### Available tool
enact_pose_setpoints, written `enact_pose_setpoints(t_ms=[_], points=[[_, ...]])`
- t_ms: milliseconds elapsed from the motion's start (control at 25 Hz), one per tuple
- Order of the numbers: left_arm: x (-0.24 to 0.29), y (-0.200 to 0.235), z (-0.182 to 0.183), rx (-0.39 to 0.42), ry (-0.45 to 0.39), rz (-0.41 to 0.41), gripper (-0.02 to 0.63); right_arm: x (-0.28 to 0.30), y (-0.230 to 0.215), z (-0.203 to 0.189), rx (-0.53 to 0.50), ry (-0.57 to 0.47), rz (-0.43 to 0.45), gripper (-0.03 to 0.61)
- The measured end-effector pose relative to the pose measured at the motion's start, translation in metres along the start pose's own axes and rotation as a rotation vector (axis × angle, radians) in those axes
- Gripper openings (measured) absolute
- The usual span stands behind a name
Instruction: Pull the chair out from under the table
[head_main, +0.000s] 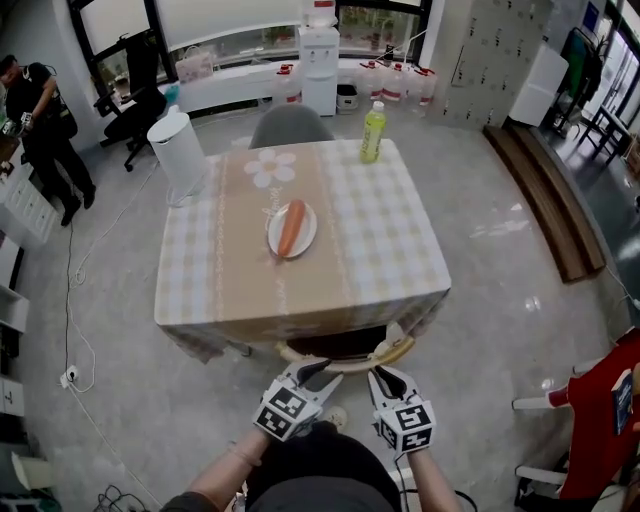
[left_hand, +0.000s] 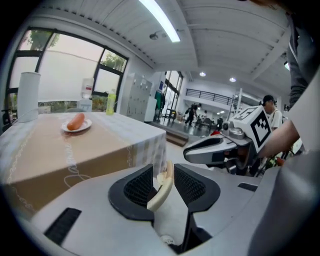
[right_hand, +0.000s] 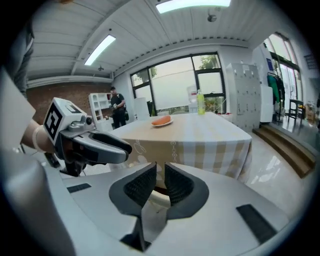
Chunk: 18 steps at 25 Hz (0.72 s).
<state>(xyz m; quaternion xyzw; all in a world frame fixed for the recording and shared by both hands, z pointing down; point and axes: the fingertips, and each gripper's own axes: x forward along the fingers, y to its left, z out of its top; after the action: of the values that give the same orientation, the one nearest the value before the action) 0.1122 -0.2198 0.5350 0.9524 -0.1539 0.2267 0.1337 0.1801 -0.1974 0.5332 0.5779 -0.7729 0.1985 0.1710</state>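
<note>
The chair sits tucked under the near side of the table (head_main: 300, 305), which wears a checked cloth. Only the chair's cream curved back rim (head_main: 345, 362) shows past the cloth's edge. My left gripper (head_main: 322, 372) is at the rim's left part. In the left gripper view its jaws (left_hand: 163, 167) stand open with the cream rim (left_hand: 161, 192) running between the pads, a gap on the right side. My right gripper (head_main: 383, 375) is beside it, and its jaws (right_hand: 160, 165) are shut, with the rim (right_hand: 159, 198) just beyond them.
On the table are a plate with a sausage (head_main: 292, 230), a green bottle (head_main: 372, 132) and a white cylinder (head_main: 178, 152). A grey chair (head_main: 290, 125) stands at the far side. A person (head_main: 40, 120) stands far left; a red-backed seat (head_main: 600, 420) is at my right.
</note>
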Motion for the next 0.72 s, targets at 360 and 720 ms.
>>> enact_pose_setpoints(t_ms=[360,720], points=[[0.034,0.007,-0.046,0.144,0.284,-0.106,0.281,0.037,-0.003,-0.027,-0.349,0.272,0.292,0.167],[0.049,0.016,-0.097,0.390,0.554,-0.167,0.319,0.060,-0.002,-0.094,-0.748,0.550,0.506,0.212]])
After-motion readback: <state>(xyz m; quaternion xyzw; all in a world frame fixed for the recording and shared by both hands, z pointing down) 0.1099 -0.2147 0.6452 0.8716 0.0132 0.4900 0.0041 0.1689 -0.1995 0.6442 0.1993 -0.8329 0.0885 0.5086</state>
